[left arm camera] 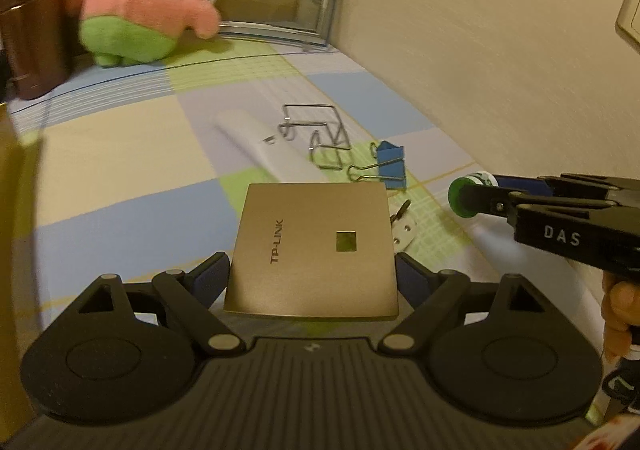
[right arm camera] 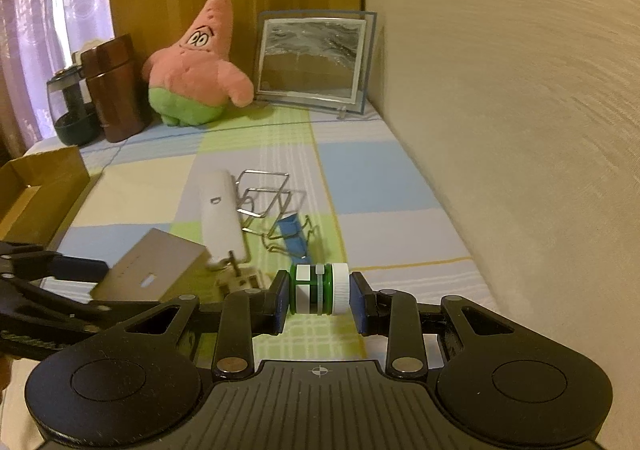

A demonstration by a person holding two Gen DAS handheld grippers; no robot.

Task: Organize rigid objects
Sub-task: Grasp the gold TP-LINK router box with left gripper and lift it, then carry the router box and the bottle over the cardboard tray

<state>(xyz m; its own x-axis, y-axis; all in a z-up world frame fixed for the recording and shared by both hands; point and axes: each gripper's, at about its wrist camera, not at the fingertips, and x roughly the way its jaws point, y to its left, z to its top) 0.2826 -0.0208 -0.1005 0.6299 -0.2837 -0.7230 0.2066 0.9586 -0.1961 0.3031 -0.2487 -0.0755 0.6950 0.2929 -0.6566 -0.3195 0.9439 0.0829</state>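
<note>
so, left gripper (left arm camera: 312,270): my fingers clamp the gold tp-link plate (left arm camera: 314,250) by its side edges, flat above the checked cloth (left arm camera: 120,154)
right gripper (right arm camera: 319,292): my pads pinch the green-and-white bottle (right arm camera: 319,289) end to end, on its side
on the cloth: white stick (right arm camera: 221,216), wire puzzle (right arm camera: 266,196), blue binder clip (right arm camera: 294,236) close together
far end: pink plush (right arm camera: 196,70), picture frame (right arm camera: 314,60)

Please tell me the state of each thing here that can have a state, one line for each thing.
left gripper: shut on the TP-LINK panel.
TP-LINK panel: held, lifted above the cloth.
right gripper: shut on the green jar.
green jar: held sideways, white cap on.
blue binder clip: lying on the cloth, free.
cardboard box: open.
</note>
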